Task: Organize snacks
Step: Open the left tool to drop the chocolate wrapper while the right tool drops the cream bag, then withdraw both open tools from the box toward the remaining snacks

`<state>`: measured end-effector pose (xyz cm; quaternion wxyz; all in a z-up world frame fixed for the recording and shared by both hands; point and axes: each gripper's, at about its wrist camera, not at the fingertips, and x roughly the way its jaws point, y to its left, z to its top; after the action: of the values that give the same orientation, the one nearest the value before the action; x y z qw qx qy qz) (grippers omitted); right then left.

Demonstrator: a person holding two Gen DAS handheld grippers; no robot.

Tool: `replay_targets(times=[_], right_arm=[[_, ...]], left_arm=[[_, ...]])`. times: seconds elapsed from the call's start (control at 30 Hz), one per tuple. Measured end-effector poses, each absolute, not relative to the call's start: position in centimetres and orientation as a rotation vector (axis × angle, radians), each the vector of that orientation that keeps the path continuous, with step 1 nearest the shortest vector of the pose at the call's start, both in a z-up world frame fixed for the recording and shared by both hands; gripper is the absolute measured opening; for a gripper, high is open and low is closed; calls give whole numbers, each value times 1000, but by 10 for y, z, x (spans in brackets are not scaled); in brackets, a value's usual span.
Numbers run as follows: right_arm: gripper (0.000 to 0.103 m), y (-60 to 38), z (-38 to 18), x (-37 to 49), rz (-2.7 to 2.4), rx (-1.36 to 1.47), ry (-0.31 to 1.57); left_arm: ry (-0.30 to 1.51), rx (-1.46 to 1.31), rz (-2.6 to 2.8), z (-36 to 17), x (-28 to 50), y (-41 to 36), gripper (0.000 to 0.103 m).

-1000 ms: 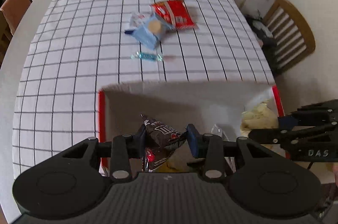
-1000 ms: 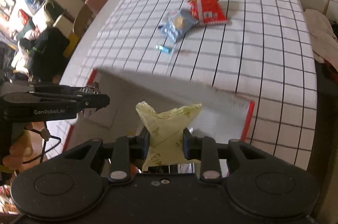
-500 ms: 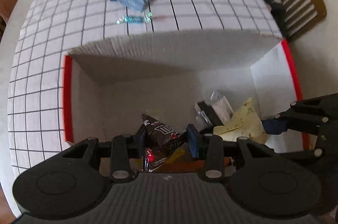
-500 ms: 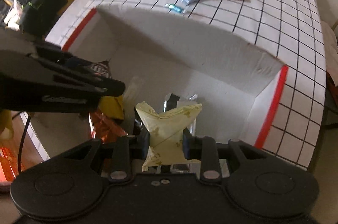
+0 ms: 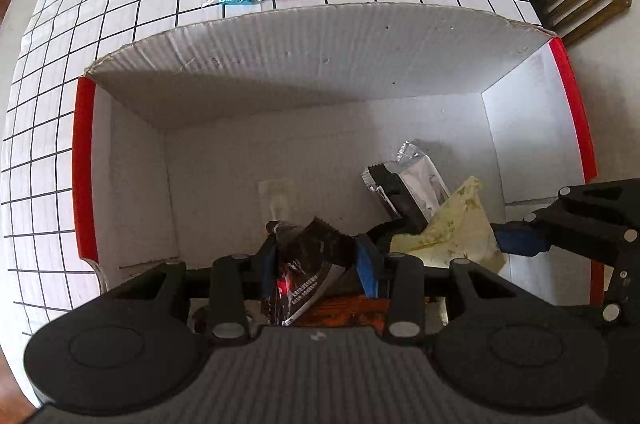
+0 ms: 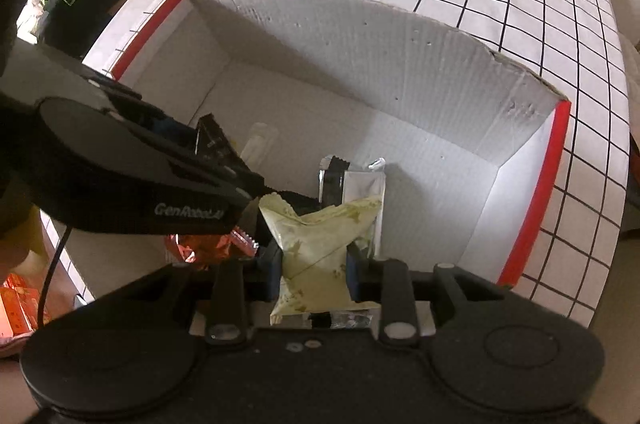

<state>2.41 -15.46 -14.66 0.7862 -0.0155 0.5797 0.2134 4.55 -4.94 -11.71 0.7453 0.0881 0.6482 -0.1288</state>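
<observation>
Tongs both grip: your left tongs [image 5: 316, 256] pinch a dark packet [image 5: 308, 264], right tongs [image 6: 314, 270] a pale yellow packet [image 6: 320, 244], inside the box [image 5: 304, 64].

Snacks fill a white cardboard box [image 5: 320, 72]

Dark packet [image 5: 308, 256] and pale yellow packet [image 6: 320, 244] at lower centre; silver pouch [image 5: 416, 184] lies inside, right of centre.

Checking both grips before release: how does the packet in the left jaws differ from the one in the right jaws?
The dark brown packet is glossy with white and red print; the pale yellow packet is matte with faint speckles. The dark brown packet looks smaller and crumpled; the pale yellow packet is wider, pinched into a bow. Both are clamped in jaws above the white box.
</observation>
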Motion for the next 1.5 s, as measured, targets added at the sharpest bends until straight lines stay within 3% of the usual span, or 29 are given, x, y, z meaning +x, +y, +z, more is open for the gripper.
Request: replay_targets(times=[0.27,0.43,0.53,1.0,1.43,1.5], right_arm=[[34,-165,-138,22,477,22,1231],[40,-175,-126,20,494,73,1214],[43,-178,-118,19,500,93,1192],[72,-194,-80,22,499,116,1070],[87,-213,-45,50,417,116,936],[95,-216,-41,59,397,116,916]], left_arm=[[1403,176,-314,-111,46,-47,42],[1369,153,-331,-96,44,-44,55],[1342,144,-335,-87,43,-42,58],[1188,110,-336,-43,44,-35,72],[995,1,-276,-1,73,-11,84],[989,-23,-263,3,83,-5,84]])
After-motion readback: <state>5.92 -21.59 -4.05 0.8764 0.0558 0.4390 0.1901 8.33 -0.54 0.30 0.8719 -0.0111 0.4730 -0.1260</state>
